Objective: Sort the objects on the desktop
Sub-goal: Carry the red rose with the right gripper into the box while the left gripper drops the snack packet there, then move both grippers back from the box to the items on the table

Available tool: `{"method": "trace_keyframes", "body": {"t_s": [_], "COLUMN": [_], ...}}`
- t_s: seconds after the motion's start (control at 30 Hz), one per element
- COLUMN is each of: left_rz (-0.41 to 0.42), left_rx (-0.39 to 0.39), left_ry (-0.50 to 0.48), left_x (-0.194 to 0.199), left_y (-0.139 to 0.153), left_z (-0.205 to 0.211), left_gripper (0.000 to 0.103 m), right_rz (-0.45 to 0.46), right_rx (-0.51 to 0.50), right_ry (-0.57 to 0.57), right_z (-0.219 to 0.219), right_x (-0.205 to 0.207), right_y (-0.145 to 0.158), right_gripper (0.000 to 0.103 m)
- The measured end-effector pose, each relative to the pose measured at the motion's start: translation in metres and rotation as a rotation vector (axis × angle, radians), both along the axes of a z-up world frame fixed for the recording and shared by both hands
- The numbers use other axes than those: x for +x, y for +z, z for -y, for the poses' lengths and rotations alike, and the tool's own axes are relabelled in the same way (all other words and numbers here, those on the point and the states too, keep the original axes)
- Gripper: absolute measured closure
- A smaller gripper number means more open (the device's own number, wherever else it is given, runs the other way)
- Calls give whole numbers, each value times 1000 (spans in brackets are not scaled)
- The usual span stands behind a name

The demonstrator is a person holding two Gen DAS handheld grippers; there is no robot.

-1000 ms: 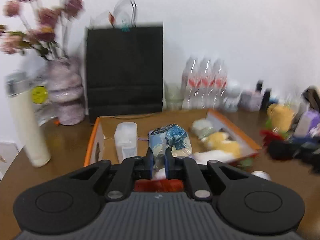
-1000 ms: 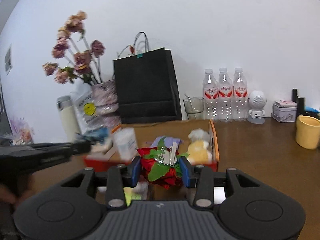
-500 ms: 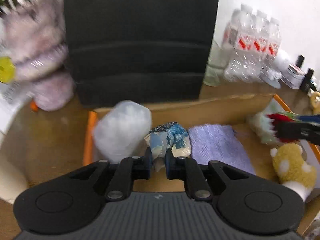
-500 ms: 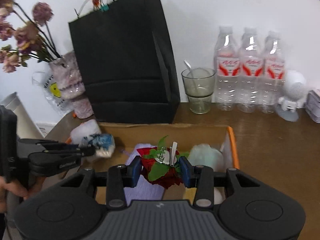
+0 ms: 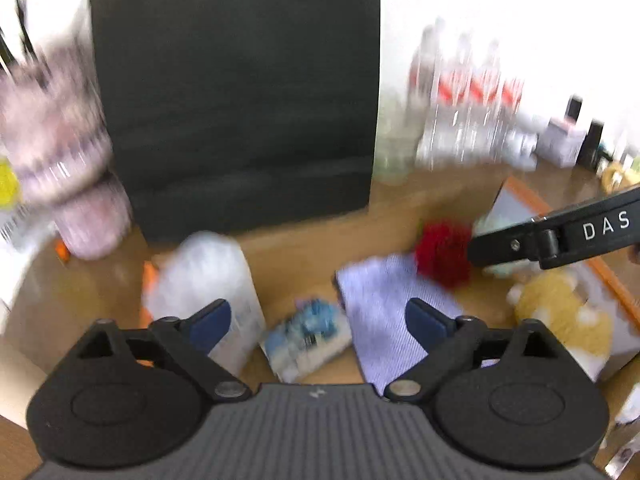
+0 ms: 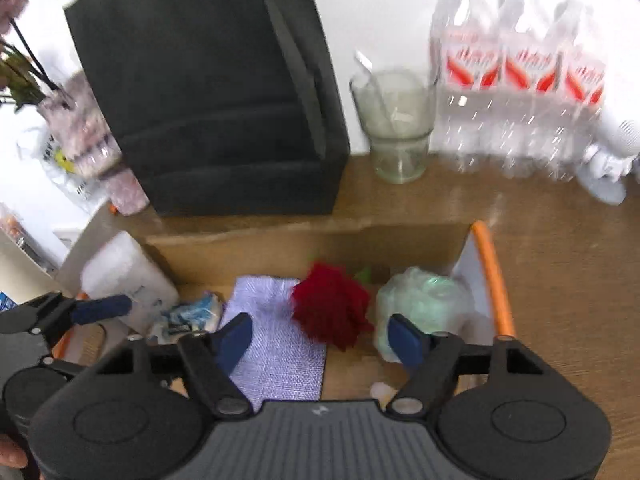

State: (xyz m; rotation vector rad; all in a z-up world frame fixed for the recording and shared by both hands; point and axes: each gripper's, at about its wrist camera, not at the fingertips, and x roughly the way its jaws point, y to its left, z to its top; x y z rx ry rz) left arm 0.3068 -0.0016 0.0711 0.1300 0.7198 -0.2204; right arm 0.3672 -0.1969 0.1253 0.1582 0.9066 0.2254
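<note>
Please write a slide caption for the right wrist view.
Right gripper opening above red fabric rose in orange-rimmed cardboard box.

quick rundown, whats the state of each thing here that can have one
left gripper: jaws opening, nothing between the pads
right gripper: jaws opening, clear of the rose
red fabric rose: released, lying in the box
blue-and-white packet: released, lying in the box
orange-rimmed cardboard box: open-topped, holding items
black paper bag: upright
clear glass cup: upright
</note>
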Motion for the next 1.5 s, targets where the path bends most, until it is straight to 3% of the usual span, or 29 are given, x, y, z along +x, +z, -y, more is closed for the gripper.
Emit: {"method": "trace_keyframes", "body": {"t_s": [0.13, 0.37, 0.47, 0.53, 0.6, 0.7, 0.77, 0.83, 0.93, 1.1, 1.23, 1.33, 1.5], "left_rz": [77, -44, -36, 37, 193, 406, 440, 461, 436, 347, 258, 206, 163], "left_rx": [19, -3, -3, -18, -56, -74, -99, -141, -146, -38, -63, -34, -51], "left_ry": [78, 211, 270, 305, 297, 264, 277, 285, 287, 266, 246, 234, 207], "left_x": [-25, -65, -87, -113, -148, -203, -226, -247, -271, -314, -355, -380, -417], "left_y": [44, 73, 71, 75, 80, 73, 64, 53, 37, 9, -25, -41, -56], "left_z": [-10, -34, -38, -35, -32, -23, -18, -14, -7, -2, -8, -3, 6], "left_gripper": [0, 0, 0, 0, 0, 0, 0, 0, 0, 0, 0, 0, 0], "right_rz": [24, -37, -11, 23, 112, 374, 506, 536, 524, 441, 404, 362, 346], "right_rx": [1, -22, 19, 35, 24, -14, -22, -17, -25, -55, -53, -39, 47], "right_ry": [-18, -12, -13, -13, -17, 0, 28, 28, 16, 56, 104, 114, 39], "right_z": [7, 11, 12, 11, 11, 4, 0, -2, -4, -3, -2, 2, 15], "right_x": [-22, -58, -83, -100, -124, -173, -202, -221, -244, -285, -339, -372, -426], "right_y": [36, 64, 69, 69, 68, 61, 52, 46, 36, 6, -26, -43, -63], "right_gripper": [17, 16, 13, 13, 13, 8, 3, 3, 3, 3, 3, 5, 5]}}
